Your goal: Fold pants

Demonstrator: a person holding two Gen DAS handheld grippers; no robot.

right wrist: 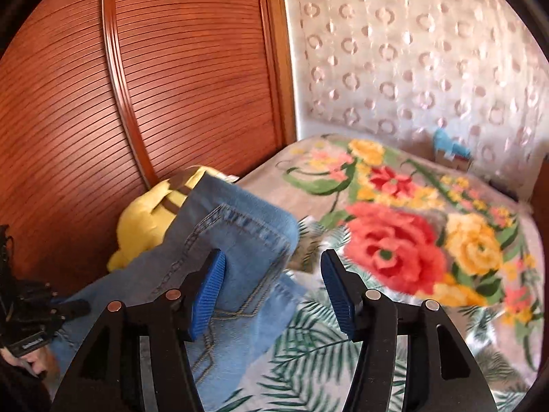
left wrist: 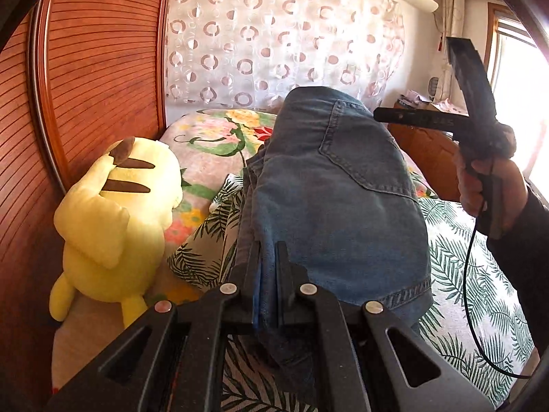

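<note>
right wrist: yellow plush half hidden behind jeans

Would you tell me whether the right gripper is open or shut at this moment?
Open: the right gripper has its blue pads spread wide, with the jeans beyond them, not clamped.

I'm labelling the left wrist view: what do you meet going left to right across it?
Wooden wardrobe door → yellow plush toy → jeans, pinched in the left tongs → right tongs, held up in the right hand.
</note>
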